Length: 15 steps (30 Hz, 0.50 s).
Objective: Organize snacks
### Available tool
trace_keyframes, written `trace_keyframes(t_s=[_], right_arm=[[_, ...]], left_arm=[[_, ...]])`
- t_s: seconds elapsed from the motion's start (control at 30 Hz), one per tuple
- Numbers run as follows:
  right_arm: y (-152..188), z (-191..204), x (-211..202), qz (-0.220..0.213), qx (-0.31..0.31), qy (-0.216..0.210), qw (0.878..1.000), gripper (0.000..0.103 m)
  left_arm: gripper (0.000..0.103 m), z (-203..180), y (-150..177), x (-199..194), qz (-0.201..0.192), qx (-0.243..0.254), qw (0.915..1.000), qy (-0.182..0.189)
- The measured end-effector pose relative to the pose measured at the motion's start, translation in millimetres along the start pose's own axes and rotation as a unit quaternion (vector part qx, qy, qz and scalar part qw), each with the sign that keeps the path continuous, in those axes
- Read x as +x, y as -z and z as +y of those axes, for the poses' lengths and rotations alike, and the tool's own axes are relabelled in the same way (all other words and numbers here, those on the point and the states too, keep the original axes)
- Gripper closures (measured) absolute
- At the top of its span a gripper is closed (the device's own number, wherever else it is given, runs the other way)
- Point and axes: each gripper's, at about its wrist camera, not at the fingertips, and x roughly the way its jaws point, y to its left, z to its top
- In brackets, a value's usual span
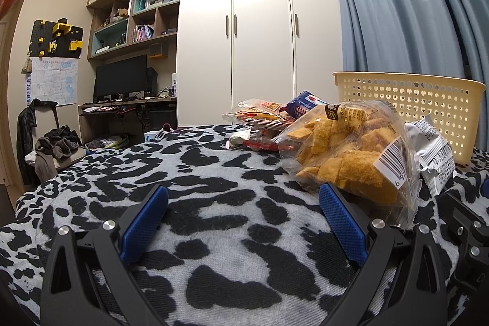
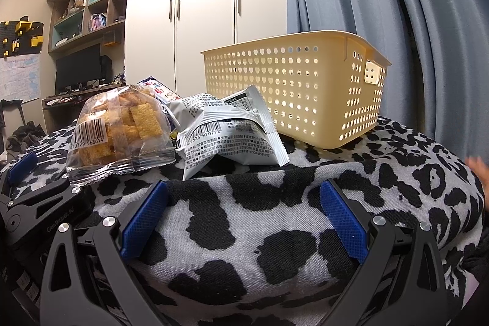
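Left claw (image 1: 243, 219) spread wide and empty, low over the leopard-print blanket (image 1: 214, 173); right claw (image 2: 243, 217) likewise wide, gripping nothing. Judged barely begun: clear crinkly bag of golden square crackers (image 2: 119, 130) and silvery foil packets (image 2: 229, 133) heaped just beside the cream perforated plastic basket (image 2: 305, 87), seemingly nothing in it yet. More wrappers (image 1: 262, 115) piled behind.

You have a pale yellow basket (image 2: 293, 87), a black-and-white blotched blanket (image 2: 244, 219), blue finger pads (image 2: 143, 216), silver packets (image 2: 232, 127)
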Motion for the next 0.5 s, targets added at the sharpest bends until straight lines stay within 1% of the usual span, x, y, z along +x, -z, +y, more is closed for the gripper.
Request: trace_keyframes(t_s=[0.5], right_arm=[[-0.1,0.2,-0.3,0.000,0.000,0.000,1.000,0.002]], left_arm=[[0.005,0.1,-0.4,-0.1,-0.001,0.000,1.0000,0.000]])
